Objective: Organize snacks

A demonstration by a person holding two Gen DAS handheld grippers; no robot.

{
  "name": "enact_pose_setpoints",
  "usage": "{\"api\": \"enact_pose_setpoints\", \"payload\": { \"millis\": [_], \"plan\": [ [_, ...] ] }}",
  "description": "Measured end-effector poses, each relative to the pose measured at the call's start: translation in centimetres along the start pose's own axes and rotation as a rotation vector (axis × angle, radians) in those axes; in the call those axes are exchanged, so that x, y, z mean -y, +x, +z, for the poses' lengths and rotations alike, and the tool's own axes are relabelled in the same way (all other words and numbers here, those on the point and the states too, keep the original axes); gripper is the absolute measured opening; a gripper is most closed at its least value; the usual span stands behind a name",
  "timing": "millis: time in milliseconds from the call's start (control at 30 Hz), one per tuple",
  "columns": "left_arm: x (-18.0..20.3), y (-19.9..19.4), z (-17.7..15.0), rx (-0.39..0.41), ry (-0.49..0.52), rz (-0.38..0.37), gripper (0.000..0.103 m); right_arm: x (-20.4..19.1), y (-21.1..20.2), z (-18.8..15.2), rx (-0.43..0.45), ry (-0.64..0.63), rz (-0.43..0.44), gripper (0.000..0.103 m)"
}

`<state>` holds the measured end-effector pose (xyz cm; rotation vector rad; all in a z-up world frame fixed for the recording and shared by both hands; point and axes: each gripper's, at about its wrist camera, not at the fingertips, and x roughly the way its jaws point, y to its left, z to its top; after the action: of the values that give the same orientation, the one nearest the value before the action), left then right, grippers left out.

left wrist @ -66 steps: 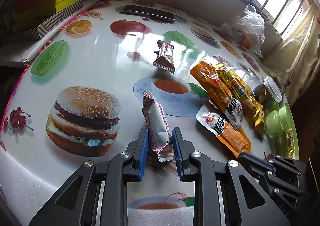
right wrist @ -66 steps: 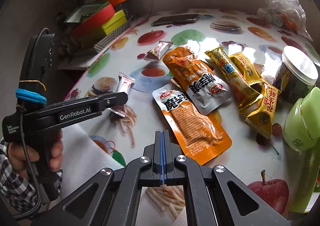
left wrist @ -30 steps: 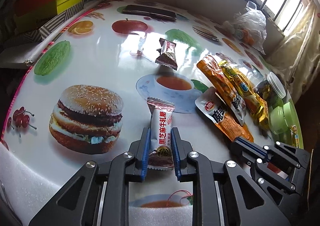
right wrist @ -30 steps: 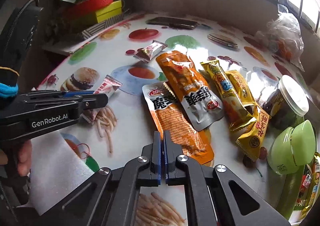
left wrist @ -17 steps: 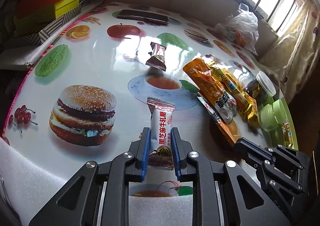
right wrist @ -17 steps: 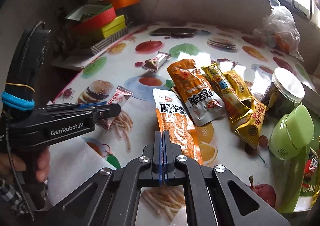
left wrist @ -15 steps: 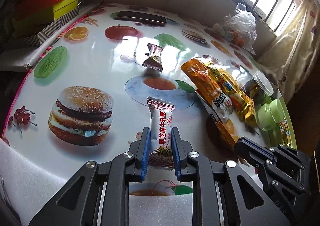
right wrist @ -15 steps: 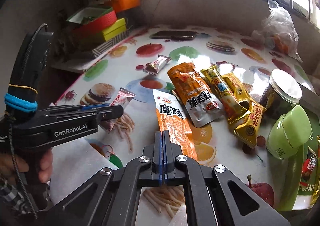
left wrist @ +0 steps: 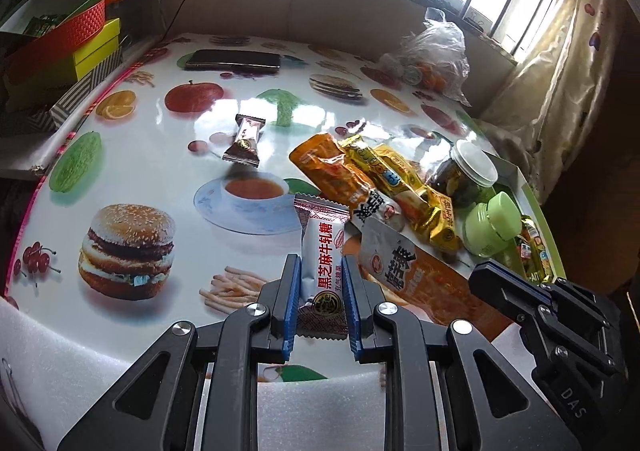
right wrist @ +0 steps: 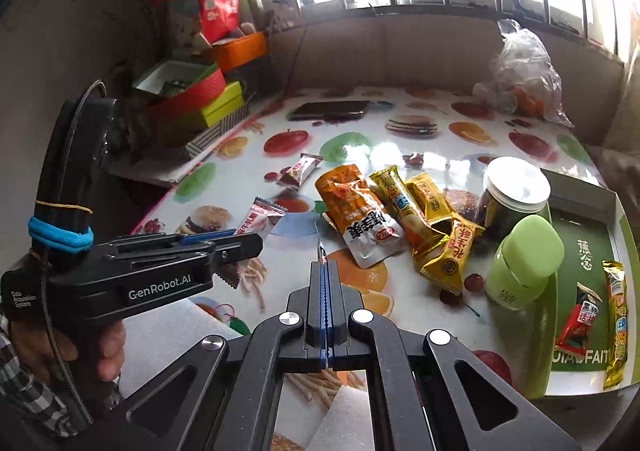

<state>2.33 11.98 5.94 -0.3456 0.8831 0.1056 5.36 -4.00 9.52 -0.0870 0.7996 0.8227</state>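
1. The left gripper pinches a white candy bar upright between its blue pads, lifted off the bench near the snack pile.
2. The right gripper has its pads pressed together on the thin top edge of an orange pouch, which hangs edge-on in its own view.
3. A green tray at the bench's right edge already holds a few small packets, so sorting seems begun; that it is the destination is my guess.
4. Left on the bench: another orange pouch, three yellow packets and a brown candy lying apart.
5. A dark jar and a green bottle stand beside the tray.
6. Most of the task looks undone.
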Motion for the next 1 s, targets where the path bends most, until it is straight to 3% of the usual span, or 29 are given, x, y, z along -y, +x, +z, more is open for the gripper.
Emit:
{"api": "enact_pose_setpoints", "payload": {
  "millis": [233, 333, 400, 467, 600, 633, 767, 933, 1000],
  "plan": [
    [1.7, -0.1, 0.2, 0.004, 0.03, -0.029, 0.021, 1.2, -2.4, 0.7, 0.05, 0.02, -0.024, 0.001],
    [2.0, 0.0, 0.1, 0.003, 0.03, -0.031, 0.021, 1.4, -1.8, 0.2, 0.002, 0.005, -0.036, 0.001],
    [1.7, 0.2, -0.2, -0.002, 0.027, -0.023, 0.021, 1.5, -0.7, -0.5, -0.06, 0.003, 0.021, 0.004],
    [1.3, 0.5, -0.4, -0.015, 0.014, -0.012, 0.021, 1.3, 0.2, -1.3, -0.091, -0.008, 0.02, 0.017],
    [0.6, 0.4, -0.6, -0.015, 0.003, -0.001, 0.021, 1.5, 3.0, -2.4, -0.167, -0.004, 0.031, 0.058],
    [0.6, 0.3, -0.6, -0.014, 0.003, -0.001, 0.021, 1.6, 3.6, -2.6, -0.183, -0.005, 0.022, 0.06],
    [0.3, 0.5, -0.7, -0.019, -0.004, -0.001, 0.021, 1.4, 5.9, -3.8, -0.275, -0.056, -0.038, 0.06],
    [0.3, 0.8, -0.8, -0.03, -0.01, -0.006, 0.021, -0.2, 6.3, -4.5, -0.299, -0.163, -0.11, 0.062],
    [0.4, 0.8, -0.8, -0.028, -0.007, -0.005, 0.021, 0.0, 6.1, -4.4, -0.288, -0.156, -0.129, 0.052]
  ]
}}
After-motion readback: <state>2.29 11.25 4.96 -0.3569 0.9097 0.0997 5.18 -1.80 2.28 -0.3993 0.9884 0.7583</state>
